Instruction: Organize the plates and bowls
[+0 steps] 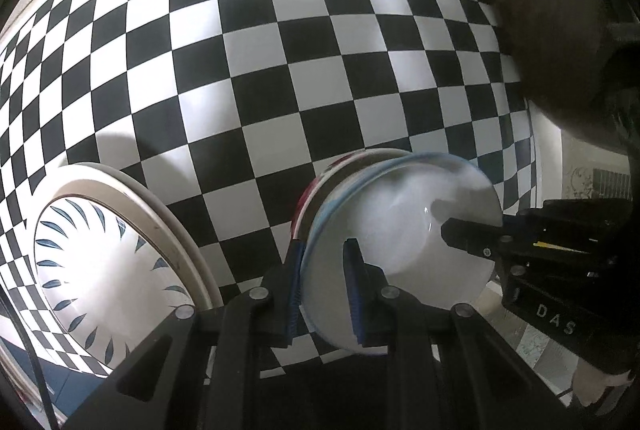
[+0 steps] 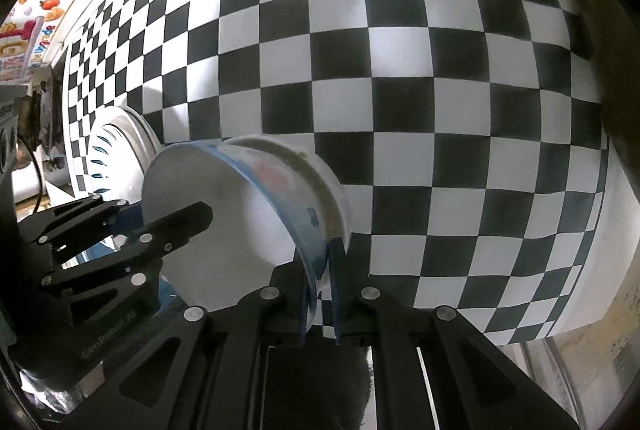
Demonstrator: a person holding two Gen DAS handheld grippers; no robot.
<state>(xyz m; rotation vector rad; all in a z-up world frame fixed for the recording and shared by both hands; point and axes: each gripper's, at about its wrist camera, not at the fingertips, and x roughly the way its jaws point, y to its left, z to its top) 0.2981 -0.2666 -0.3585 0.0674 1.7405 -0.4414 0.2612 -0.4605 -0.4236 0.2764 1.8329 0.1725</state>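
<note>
Glossy ceramic-looking bowl (image 1: pixel 404 254); smooth checked tablecloth (image 1: pixel 280 69); matt black tool (image 1: pixel 324 290).

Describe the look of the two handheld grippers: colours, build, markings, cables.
Both are black linkage frames with round silver rivets. The left gripper and right gripper each carry two ribbed blue pads on black fingers. The right gripper's body shows white lettering "DAS" and a small yellow mark; the left's body has faint embossed lettering. A thin black cable runs beside the left one.
</note>
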